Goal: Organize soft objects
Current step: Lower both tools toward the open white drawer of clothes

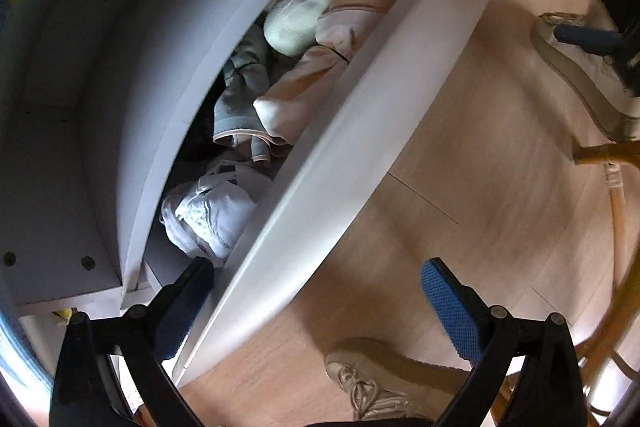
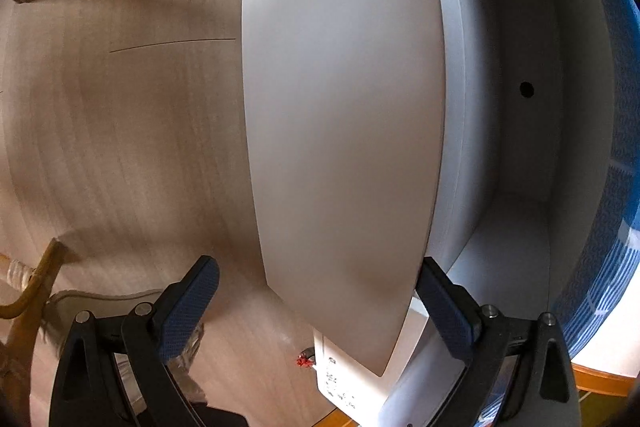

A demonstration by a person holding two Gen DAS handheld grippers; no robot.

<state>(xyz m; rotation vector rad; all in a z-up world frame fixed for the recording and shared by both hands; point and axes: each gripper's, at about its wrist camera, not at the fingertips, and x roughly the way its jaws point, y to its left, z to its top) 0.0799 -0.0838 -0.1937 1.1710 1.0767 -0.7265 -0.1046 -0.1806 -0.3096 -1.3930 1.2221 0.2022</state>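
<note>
**Nearly shut: white drawer with soft clothes inside**

Broadly, a white cabinet [image 1: 60,87] fills the left wrist view, and its drawer [image 1: 360,115] stands partly pulled out over the pale wooden floor [image 1: 460,147]. In the right wrist view the drawer front [image 2: 340,107] takes up the middle, with the cabinet's open white compartment [image 2: 520,147] behind it.

Inside the drawer lie the soft clothes: a pink garment [image 1: 320,67] along the front wall, a grey-green one [image 1: 240,95] beside it toward the back wall, a pale green bundle [image 1: 296,23] between them further along, and a white bundle [image 1: 212,215] at the near end.

A beige laced shoe [image 1: 368,383] rests on the floor below the drawer front.

The left gripper [image 1: 320,307] has its jaws spread wide, straddling the near end of the drawer front, holding nothing. The right gripper [image 2: 320,311] is likewise wide, its jaws either side of the drawer front's lower corner.
</note>
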